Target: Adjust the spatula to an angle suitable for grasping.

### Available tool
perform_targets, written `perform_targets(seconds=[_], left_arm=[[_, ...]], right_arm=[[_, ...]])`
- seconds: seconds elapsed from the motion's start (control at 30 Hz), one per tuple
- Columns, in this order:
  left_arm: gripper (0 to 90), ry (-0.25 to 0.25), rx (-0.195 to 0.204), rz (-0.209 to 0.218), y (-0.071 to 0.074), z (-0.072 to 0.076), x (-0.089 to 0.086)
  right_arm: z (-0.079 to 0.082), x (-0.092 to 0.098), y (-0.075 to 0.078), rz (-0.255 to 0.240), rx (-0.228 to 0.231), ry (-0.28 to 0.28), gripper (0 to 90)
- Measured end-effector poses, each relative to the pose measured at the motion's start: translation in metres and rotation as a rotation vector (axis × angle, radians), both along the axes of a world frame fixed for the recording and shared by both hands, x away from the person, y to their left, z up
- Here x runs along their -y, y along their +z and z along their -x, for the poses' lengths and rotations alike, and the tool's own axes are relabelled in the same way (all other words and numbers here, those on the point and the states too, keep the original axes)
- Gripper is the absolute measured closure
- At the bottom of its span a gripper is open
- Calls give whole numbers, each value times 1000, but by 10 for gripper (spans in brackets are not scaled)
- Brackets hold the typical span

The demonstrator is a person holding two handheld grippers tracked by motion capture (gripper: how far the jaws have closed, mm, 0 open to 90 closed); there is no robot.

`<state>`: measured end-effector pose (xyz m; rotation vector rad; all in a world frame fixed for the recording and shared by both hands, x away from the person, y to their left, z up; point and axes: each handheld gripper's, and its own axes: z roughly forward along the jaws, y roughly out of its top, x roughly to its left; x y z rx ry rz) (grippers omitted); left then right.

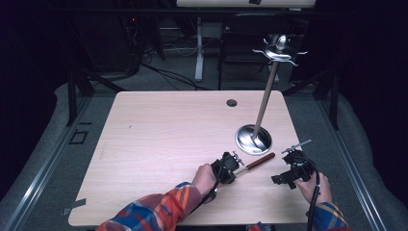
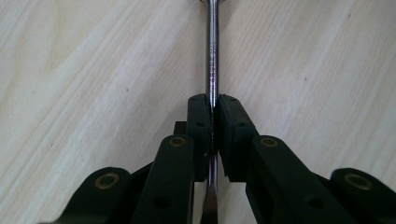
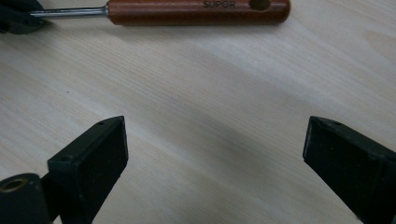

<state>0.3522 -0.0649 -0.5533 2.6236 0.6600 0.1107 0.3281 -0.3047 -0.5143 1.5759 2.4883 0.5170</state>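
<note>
So my left gripper (image 1: 230, 166) is clamped tight on the thin steel shank of a utensil (image 2: 212, 70), some ladle or spatula type thing with a reddish wooden handle (image 1: 260, 159). It's lying low over the table (image 1: 159, 134) near the front edge, handle pointing toward the stand's round metal base (image 1: 253, 139). My right gripper (image 1: 290, 175) hangs just past that handle with its jaws spread wide and nothing between them.

What could go wrong: I'm pinching a slick round rod with 2 flat pads, so I reckon it could roll or swivel in the grip once the heavy end swings. That tall hook stand (image 1: 278, 48) also looks tippy if the handle bumps it.

The left gripper view shows the pads biting the shank. The right gripper view gives the handle (image 3: 198, 11) close up, with its hanging hole (image 3: 259, 4), which the high view is too small to show.
</note>
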Motion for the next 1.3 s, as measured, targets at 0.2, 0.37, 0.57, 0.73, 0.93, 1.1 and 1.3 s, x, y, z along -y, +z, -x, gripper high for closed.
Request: perform_targets(seconds=[0.2, 0.37, 0.57, 0.73, 0.93, 1.1, 1.3], left_arm=[[781, -3, 16, -9, 1, -2, 12], [592, 19, 42, 30, 18, -5, -9], [638, 83, 71, 86, 41, -10, -62], [728, 121, 48, 52, 46, -13, -109], [814, 102, -43, -69, 24, 0, -147], [856, 79, -67, -63, 19, 6, -144], [861, 36, -95, -85, 18, 11, -132]], right_arm=[[0, -3, 0, 12, -1, 9, 106], [1, -2, 0, 10, -5, 15, 142], [1, -6, 0, 14, -12, 26, 147], [1, -8, 1, 22, -17, 33, 146], [1, -8, -1, 13, -16, 24, 137], [1, -8, 1, 16, -14, 34, 136], [1, -7, -1, 0, -15, 30, 126]])
